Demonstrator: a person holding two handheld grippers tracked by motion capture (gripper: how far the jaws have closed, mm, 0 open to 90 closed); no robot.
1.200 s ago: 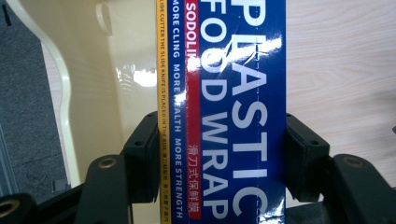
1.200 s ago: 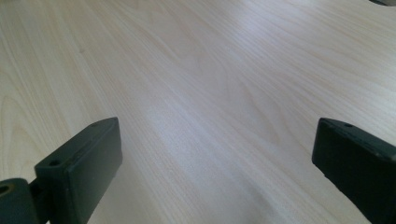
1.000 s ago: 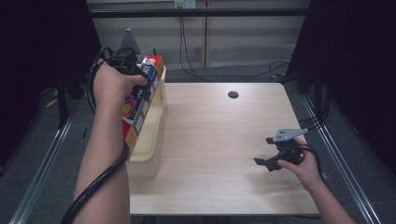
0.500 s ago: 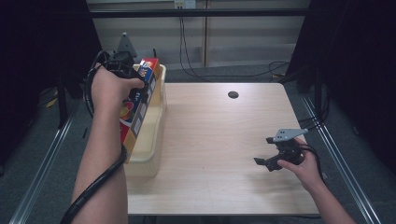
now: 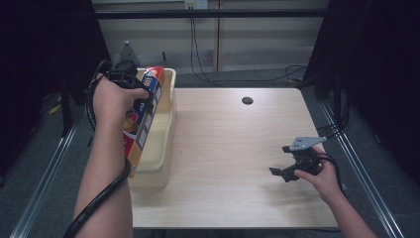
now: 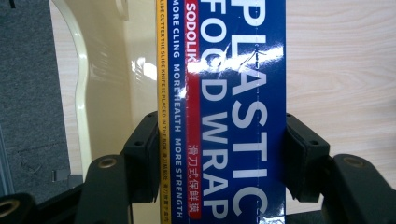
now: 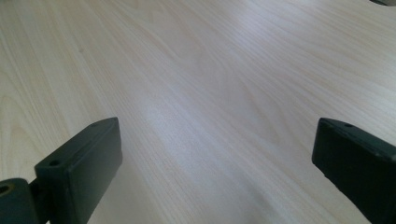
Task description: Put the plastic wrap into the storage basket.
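Between the jaws of the left gripper (image 6: 212,154): box of plastic wrap (image 6: 224,107), long and blue, clamped across its width, both pads pressed against its sides. Held lengthwise over the cream tub (image 5: 163,148) at the left edge of the table (image 5: 233,148); cannot tell whether touching the tub. Ahead of the right gripper (image 5: 289,166): bare wood only. Jaws spread wide apart, nothing between them, low over the near right part of the tabletop. Beyond it, a dark round hole (image 5: 247,100).

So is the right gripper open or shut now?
Open: the right gripper has its jaws wide apart with bare table between them.
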